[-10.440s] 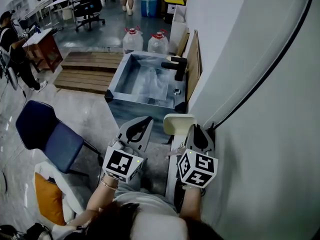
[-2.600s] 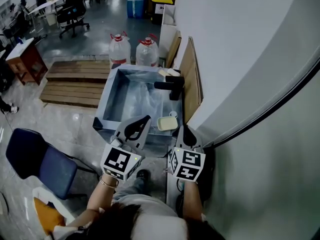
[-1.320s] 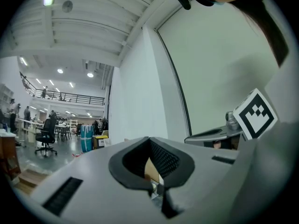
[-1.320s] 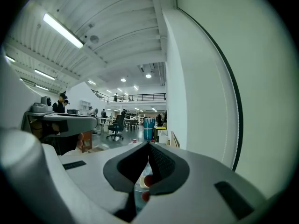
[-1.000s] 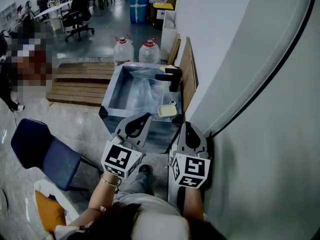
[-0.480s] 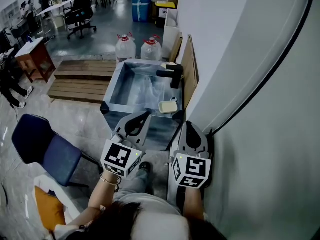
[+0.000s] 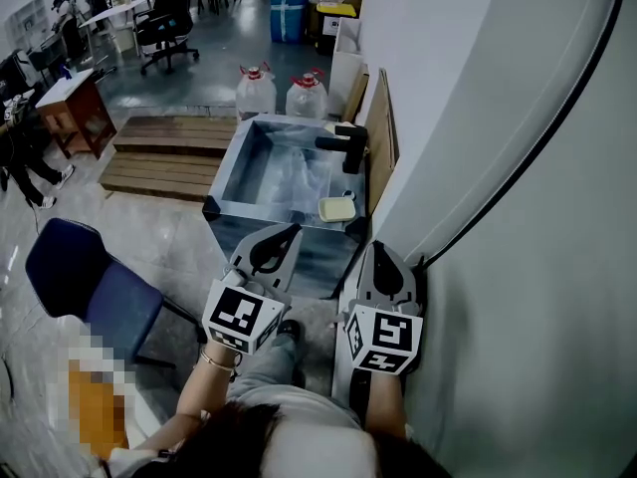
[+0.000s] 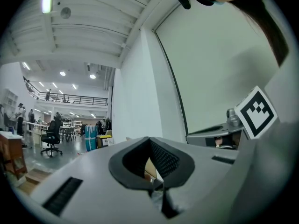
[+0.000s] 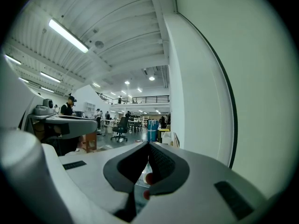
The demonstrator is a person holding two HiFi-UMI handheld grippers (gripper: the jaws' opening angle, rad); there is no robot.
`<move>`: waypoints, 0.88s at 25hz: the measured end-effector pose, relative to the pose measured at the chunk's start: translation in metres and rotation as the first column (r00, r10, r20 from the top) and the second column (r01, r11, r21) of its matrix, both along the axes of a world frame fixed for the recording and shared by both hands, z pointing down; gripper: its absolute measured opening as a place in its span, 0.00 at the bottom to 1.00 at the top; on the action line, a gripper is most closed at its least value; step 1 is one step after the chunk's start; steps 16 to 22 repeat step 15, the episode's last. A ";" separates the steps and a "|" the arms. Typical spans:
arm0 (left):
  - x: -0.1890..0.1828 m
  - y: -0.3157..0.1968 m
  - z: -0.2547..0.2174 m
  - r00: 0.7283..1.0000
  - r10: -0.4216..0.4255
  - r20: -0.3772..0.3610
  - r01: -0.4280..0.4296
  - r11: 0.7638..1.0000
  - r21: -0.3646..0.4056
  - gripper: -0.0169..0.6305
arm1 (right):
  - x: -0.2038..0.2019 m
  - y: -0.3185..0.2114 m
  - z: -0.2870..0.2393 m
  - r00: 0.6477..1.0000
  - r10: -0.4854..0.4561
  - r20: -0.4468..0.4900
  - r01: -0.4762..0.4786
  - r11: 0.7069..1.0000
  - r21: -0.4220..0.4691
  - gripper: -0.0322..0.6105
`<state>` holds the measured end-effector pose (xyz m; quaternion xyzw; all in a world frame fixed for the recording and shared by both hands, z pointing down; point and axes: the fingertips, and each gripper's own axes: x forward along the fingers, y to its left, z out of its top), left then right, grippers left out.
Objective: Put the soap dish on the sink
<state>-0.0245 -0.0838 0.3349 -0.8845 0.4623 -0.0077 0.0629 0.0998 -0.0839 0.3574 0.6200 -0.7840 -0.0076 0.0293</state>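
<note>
On my feed I count 2 grippers: the left gripper (image 7: pixel 287 232) and the right gripper (image 7: pixel 376 250). There is 1 sink (image 7: pixel 264 210), 1 soap dish (image 7: pixel 336 208) and 1 black faucet (image 7: pixel 345 146). Beyond those are 2 red-capped water jugs (image 7: pixel 257 91) (image 7: pixel 306 96), 2 wooden pallets (image 7: pixel 174 132) (image 7: pixel 149 174), 1 blue chair (image 7: pixel 85 285) and 1 leaning board (image 7: pixel 376 139).

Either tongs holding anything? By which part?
Nothing held: left tongs and right tongs are both shut and empty; the pale yellow rectangular soap dish sits on the rim of the grey metal sink, clear of both.
</note>
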 end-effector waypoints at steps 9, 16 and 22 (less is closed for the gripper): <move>-0.001 0.002 0.004 1.000 -0.017 0.004 0.017 1.000 -0.004 0.04 | 0.000 -0.002 0.002 1.000 -0.013 -0.018 0.013 1.000 0.017 0.09; 0.002 -0.004 0.004 1.000 -0.023 0.003 0.023 1.000 -0.003 0.04 | 0.002 -0.008 0.004 0.999 -0.020 -0.033 0.021 1.000 0.023 0.09; 0.002 -0.004 0.004 1.000 -0.023 0.003 0.023 1.000 -0.003 0.04 | 0.002 -0.008 0.004 0.999 -0.020 -0.033 0.021 1.000 0.023 0.09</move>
